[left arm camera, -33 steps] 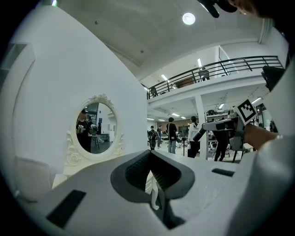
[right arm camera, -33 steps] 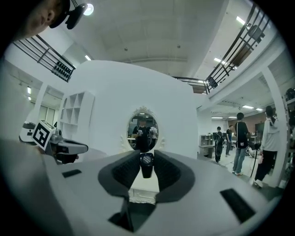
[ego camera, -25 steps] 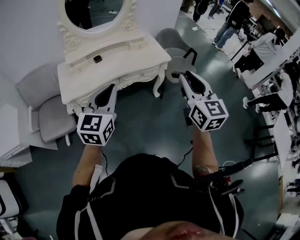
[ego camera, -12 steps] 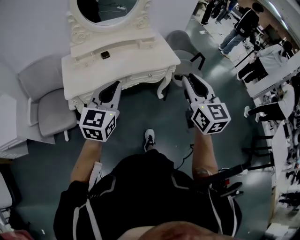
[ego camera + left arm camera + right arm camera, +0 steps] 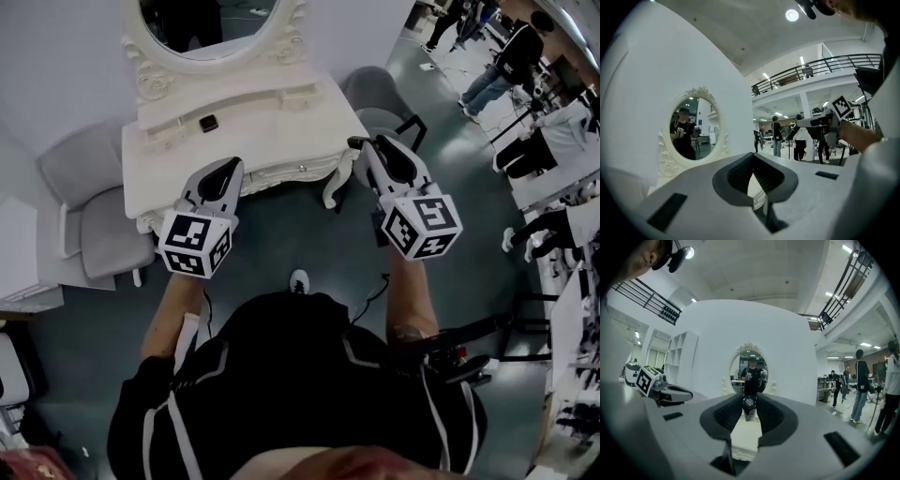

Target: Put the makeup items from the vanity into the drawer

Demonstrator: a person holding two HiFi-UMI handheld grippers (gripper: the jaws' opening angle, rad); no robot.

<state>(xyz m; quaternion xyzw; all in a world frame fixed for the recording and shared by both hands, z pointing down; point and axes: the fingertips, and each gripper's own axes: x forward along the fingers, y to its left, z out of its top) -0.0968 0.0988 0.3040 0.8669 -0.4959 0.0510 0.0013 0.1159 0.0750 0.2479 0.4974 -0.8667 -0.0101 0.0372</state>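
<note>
Vanity [image 5: 272, 108] top bears a small dark case [image 5: 208, 123], grey chair [image 5: 98, 234] beside it; right gripper [image 5: 358, 145] clamps a dark-capped makeup tube [image 5: 749, 405]; left gripper [image 5: 228, 171] has its jaws together, empty.

The person has stepped closer to the vanity [image 5: 272, 112]. The right gripper [image 5: 358, 143], with a small dark thing [image 5: 749, 403] in its jaws, has reached the front right corner. A shoe [image 5: 299, 280] now shows on the floor.

Both bare forearms reach forward, side by side. The left gripper [image 5: 228, 167] has its jaws closed tip to tip, nothing between. The right gripper [image 5: 360, 143] pinches a small dark item [image 5: 749, 402] at its tips.
</note>
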